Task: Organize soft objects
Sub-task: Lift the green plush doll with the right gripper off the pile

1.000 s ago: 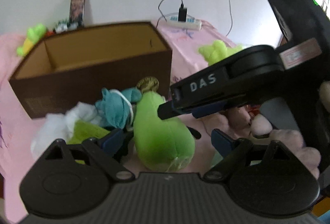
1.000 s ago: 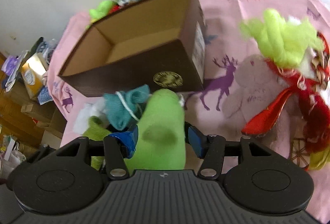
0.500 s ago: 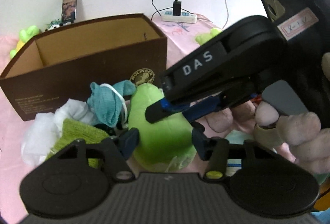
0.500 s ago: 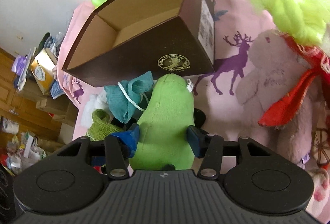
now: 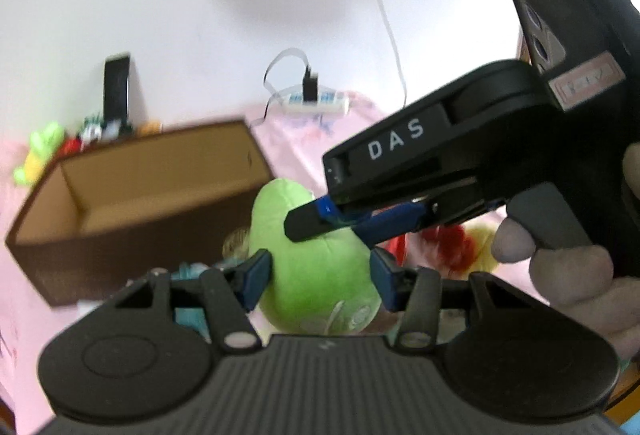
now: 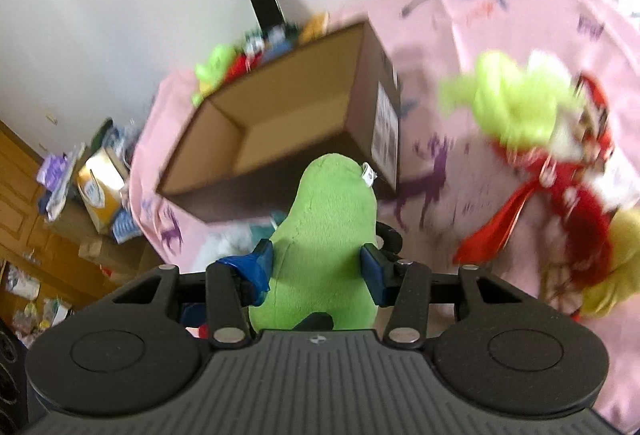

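Note:
A green pear-shaped plush (image 5: 288,207) hangs above the pink bedspread, in front of the open brown cardboard box (image 5: 132,247). My left gripper (image 5: 320,281) grips its lower body, jaws still closing, both blue pads pressed into the fabric. My right gripper (image 6: 316,271) grips the same plush (image 6: 332,203) from the other side, also still closing with its pads on the fabric. In the left wrist view the right gripper's black fingers (image 5: 304,225) cross the plush from the right. The box (image 6: 384,127) shows nothing inside.
A teal cloth (image 5: 188,271) and white cloth (image 6: 228,243) lie below the plush. A yellow-green fuzzy toy (image 6: 516,103) and a red toy (image 6: 560,187) lie on the right. Behind the box are a power strip (image 5: 314,101), an upright phone (image 5: 117,87) and small toys. A person's hand (image 5: 568,267) holds the right gripper.
Both grippers have closed on the green plush and risen with it. The plush now overlaps the box front, and the cloth pile has dropped low in view.

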